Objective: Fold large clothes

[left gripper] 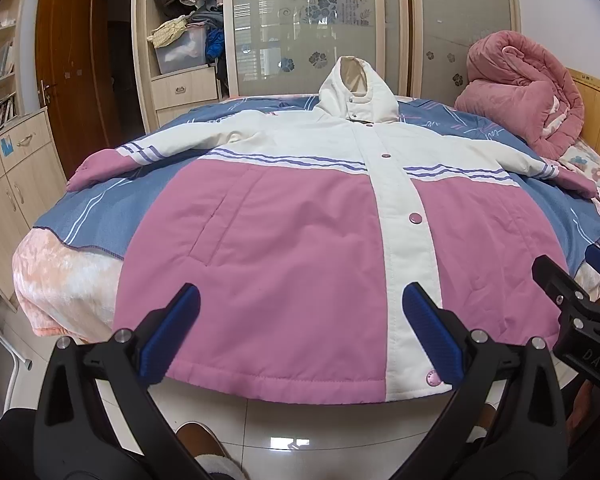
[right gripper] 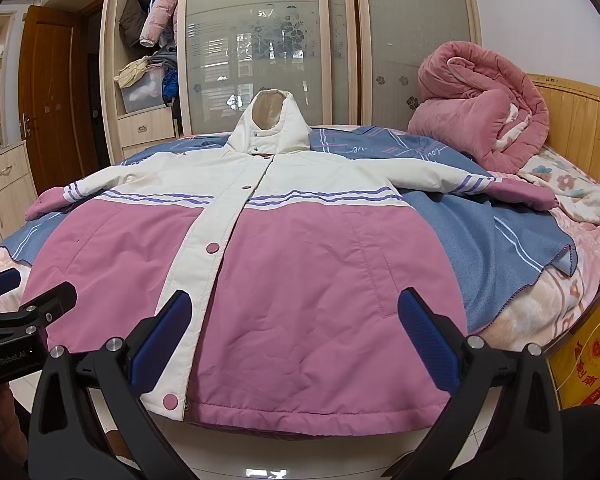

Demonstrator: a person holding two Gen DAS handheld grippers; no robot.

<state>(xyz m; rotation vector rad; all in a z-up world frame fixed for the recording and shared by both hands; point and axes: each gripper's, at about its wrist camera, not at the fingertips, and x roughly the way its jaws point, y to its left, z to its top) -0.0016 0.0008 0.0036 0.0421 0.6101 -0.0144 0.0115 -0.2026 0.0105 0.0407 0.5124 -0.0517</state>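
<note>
A bed (left gripper: 80,276) fills most of both views, covered by a blue blanket (left gripper: 100,216), and on it the jacket (left gripper: 284,240) lies flat, front up and snapped shut, with its hem hanging just over the near edge of the bed. The pink lower panels and white upper part look smooth, both sleeves are spread out to the sides, and the hood (left gripper: 354,88) stands upright at the far end. A rolled pink quilt (left gripper: 528,96) sits well apart near the headboard, clear of the work. The left gripper (left gripper: 300,336) hovers just above the hem over the left half of the jacket, its fingers (left gripper: 172,336) spread wide with nothing between them; the right gripper (right gripper: 296,340) hovers likewise over the right half, fingers (right gripper: 428,340) wide and empty. No fold seems to be made yet, so the first step is probably bringing a sleeve or side panel across the front. To do that well, each gripper should take fabric near a sleeve cuff (left gripper: 100,168) or side seam, pinching both layers of the padded cloth, then lift just enough to clear the front and lay it straight along the white button strip (left gripper: 400,220). The thick padding will likely spring back, so pressing the crease flat should help.
</note>
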